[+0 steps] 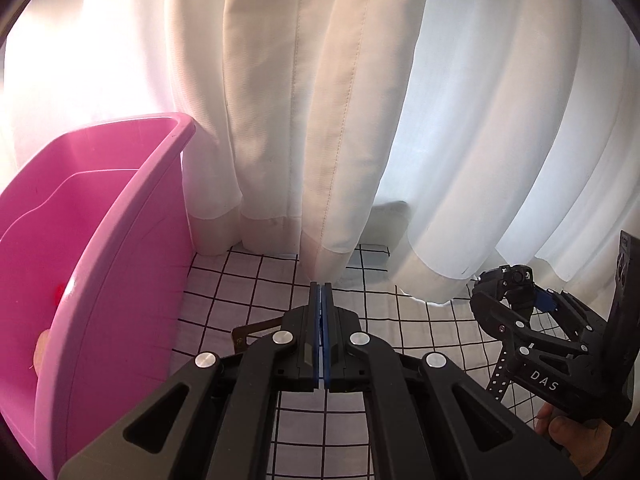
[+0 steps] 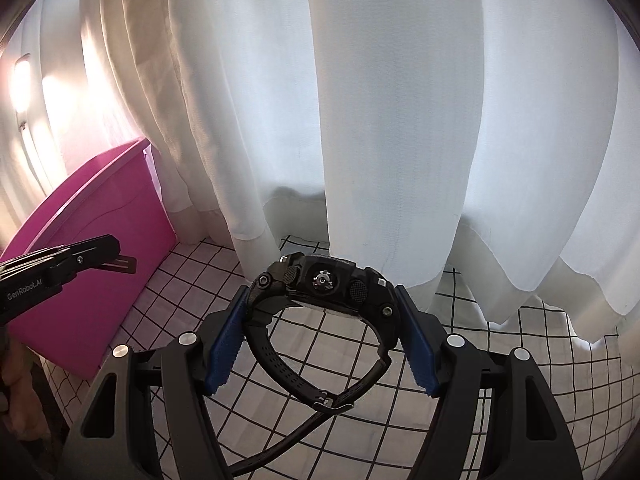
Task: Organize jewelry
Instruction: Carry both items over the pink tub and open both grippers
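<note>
Pink bin (image 1: 100, 240) at nine o'clock; left gripper (image 1: 321, 300) clenched, a thin brown strap (image 1: 256, 330) caught at its side; right gripper (image 2: 324, 312) at three o'clock grasps black watch (image 2: 326, 284) above checked cloth (image 2: 320, 340)

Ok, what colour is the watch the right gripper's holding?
Black watch, strap included; clearest in the right wrist view.

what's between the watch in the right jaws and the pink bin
The left gripper reaches across in front of the pink bin, left of the watch held by the right gripper. Otherwise only checked tablecloth lies between them.
</note>
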`<move>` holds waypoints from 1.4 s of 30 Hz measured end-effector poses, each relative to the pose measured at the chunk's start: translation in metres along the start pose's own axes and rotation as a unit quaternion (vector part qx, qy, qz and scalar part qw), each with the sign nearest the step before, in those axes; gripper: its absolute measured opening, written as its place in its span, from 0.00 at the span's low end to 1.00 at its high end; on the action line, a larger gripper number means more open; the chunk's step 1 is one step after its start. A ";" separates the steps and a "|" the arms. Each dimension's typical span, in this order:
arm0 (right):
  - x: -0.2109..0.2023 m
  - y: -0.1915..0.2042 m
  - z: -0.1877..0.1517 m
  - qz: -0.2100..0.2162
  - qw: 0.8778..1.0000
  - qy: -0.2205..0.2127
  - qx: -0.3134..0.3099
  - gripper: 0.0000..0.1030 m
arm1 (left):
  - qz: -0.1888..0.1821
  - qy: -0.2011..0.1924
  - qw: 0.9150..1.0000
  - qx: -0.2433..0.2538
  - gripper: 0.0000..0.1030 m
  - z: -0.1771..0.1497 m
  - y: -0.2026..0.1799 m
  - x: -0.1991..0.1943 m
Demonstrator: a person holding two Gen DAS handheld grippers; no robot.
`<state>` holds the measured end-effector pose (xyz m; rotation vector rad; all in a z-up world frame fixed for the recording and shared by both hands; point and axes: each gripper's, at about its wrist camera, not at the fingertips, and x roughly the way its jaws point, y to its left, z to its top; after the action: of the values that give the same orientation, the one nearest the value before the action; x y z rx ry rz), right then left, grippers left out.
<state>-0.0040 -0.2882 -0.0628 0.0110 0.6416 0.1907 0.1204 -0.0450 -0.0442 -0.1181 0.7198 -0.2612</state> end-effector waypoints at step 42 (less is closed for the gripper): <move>0.022 0.314 0.148 0.230 0.948 -0.050 -0.215 0.66 | 0.185 -0.091 0.965 -0.161 0.01 0.042 0.216 -0.144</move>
<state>0.0467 0.0309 0.0646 -0.2512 0.4778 0.7759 0.0869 0.2027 0.0364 -0.3079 0.5820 0.2247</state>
